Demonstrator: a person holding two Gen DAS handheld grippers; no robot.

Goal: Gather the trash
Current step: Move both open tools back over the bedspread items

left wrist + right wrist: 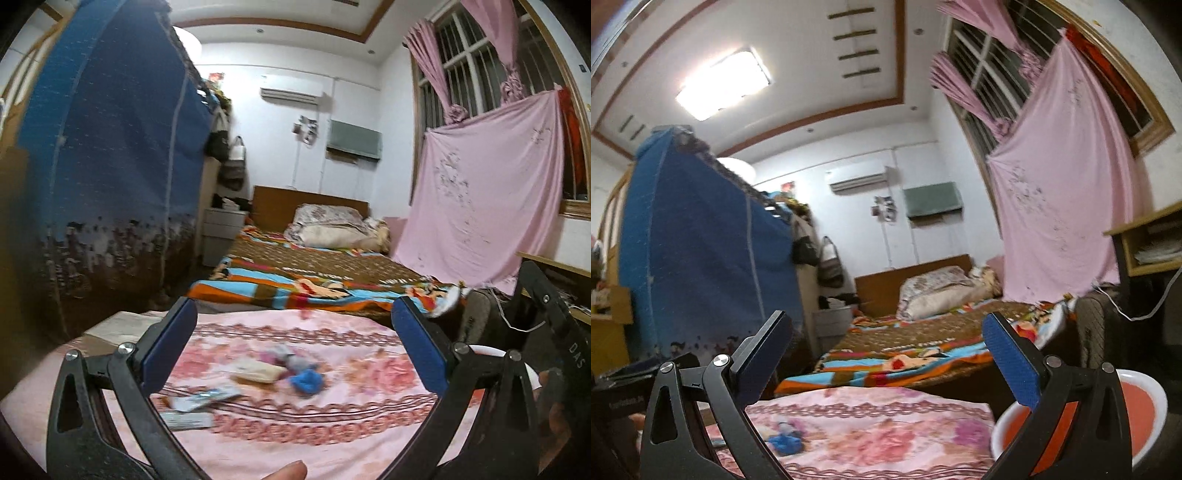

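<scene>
Left gripper [293,343] spread wide, nothing between its blue pads, held over a surface under a pink floral cloth [332,424]. Scattered on that cloth, blurred — a crumpled blue scrap [306,382], a beige wrapper [258,371] just beside it, a grey-purple scrap [286,360] behind, and two flat silvery packets [207,400] nearer the left finger. Right gripper [884,350] also spread wide and empty, aimed slightly upward toward the far wall. Below it, the same pink cloth with the blue scrap near the left finger. At lower right, partly behind the right finger — a round white-rimmed basin with a red inside [1137,413], off the cloth's edge. Beyond, a bed with a striped multicoloured blanket [905,362].
</scene>
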